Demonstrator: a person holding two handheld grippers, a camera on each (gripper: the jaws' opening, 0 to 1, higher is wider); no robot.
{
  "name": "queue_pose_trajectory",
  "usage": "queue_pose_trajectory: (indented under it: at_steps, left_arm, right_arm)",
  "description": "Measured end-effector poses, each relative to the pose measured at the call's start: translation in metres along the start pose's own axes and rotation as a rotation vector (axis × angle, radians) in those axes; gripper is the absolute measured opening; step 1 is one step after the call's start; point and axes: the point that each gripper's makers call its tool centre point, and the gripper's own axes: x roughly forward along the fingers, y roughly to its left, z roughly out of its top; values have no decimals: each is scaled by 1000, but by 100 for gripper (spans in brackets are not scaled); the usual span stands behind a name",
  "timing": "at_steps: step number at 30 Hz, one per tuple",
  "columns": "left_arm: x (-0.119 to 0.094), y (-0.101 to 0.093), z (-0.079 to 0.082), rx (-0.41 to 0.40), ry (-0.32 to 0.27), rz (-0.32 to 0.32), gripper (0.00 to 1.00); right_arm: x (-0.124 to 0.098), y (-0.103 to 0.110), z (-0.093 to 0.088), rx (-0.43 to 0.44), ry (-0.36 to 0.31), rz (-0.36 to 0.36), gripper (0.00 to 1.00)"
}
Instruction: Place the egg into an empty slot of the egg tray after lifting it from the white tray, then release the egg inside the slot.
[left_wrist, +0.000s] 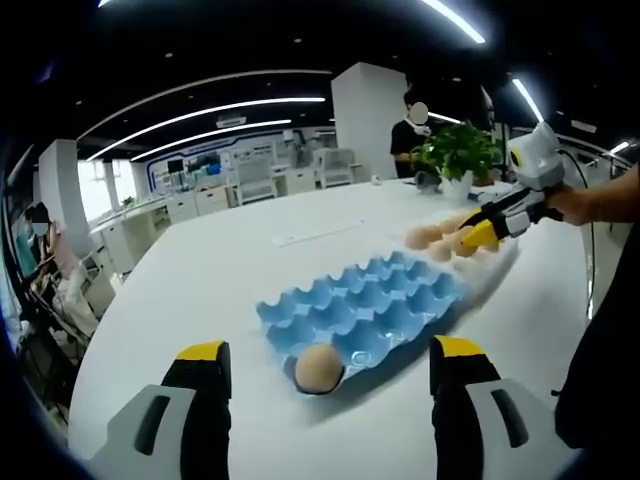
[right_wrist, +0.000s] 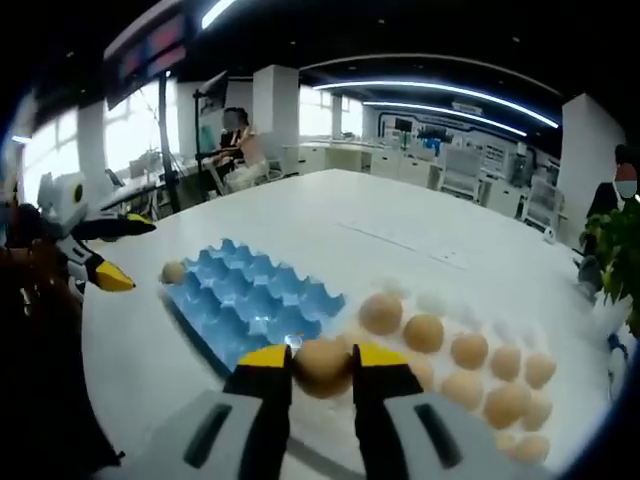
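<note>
Gripping an egg (right_wrist: 322, 366) between its yellow-tipped jaws, the right gripper (right_wrist: 321, 372) has its catch pinched snugly, hovering over the near edge of the white tray (right_wrist: 420, 300), where many more eggs (right_wrist: 468, 350) lie toward three o'clock; the blue egg tray (right_wrist: 250, 305) waits at eleven o'clock, nearly all slots empty, so the carry looks short; one egg (left_wrist: 318, 368) already sits in its corner slot; the left gripper (left_wrist: 330, 370) hangs with jaws spread wide and empty just before the egg tray (left_wrist: 365, 310), likely parked clear of the drop.
</note>
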Motion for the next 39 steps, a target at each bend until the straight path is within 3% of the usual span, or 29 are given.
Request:
queue_pose_trajectory:
  at_steps: [5, 23, 33, 39]
  left_arm:
    - [-1, 1, -2, 2, 3, 3, 82]
    - [-1, -3, -11, 44, 28, -16, 81]
    - [-2, 2, -14, 51, 31, -18, 81]
    - [-2, 4, -14, 52, 32, -19, 81]
  right_arm:
    - [9, 18, 9, -17, -9, 50, 22]
    - [63, 115, 47, -115, -21, 294, 22]
    - [85, 158, 52, -189, -6, 394, 22]
    - [96, 174, 41, -230, 31, 434, 22]
